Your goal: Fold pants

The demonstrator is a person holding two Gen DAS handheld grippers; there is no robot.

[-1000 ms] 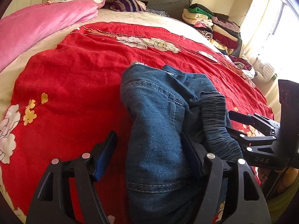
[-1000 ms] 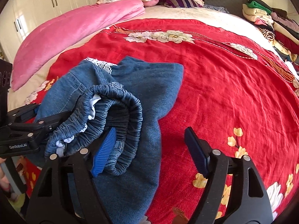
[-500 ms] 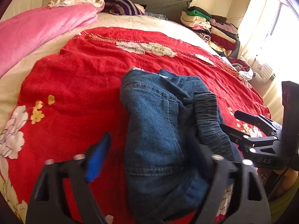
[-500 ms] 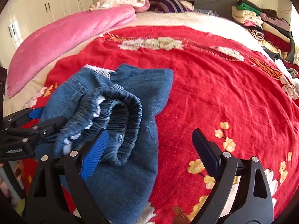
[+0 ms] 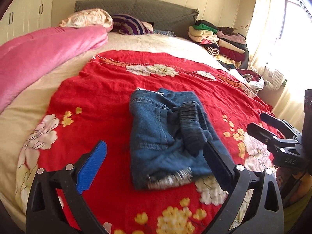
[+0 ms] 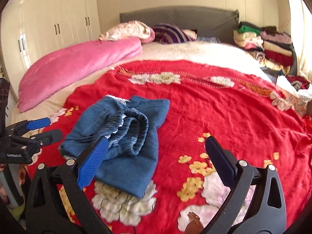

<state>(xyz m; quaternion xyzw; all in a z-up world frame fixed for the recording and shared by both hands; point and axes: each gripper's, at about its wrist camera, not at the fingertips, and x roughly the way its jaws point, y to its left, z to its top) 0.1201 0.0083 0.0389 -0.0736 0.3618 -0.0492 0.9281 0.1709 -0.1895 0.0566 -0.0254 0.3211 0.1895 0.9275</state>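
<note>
Left wrist: left gripper (image 5: 155,160) withdrawn, jaws now clear of folded pants (image 5: 167,136).

The pants (image 5: 167,136) hide their own folded-under layers; edges look blurred.

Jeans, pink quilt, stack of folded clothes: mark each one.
jeans (image 5: 156,136), left wrist view, on the denim leg panel.
pink quilt (image 6: 81,62), right wrist view, on its middle.
stack of folded clothes (image 5: 218,41), left wrist view, mid-pile.

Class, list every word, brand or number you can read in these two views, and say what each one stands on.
"DAS": on the body of the right tool, seen from the left wrist.
"GenRobot.AI", small and blurred, so only probably: on the body of the left tool, seen from the right wrist.
Nothing else carries readable text.
</note>
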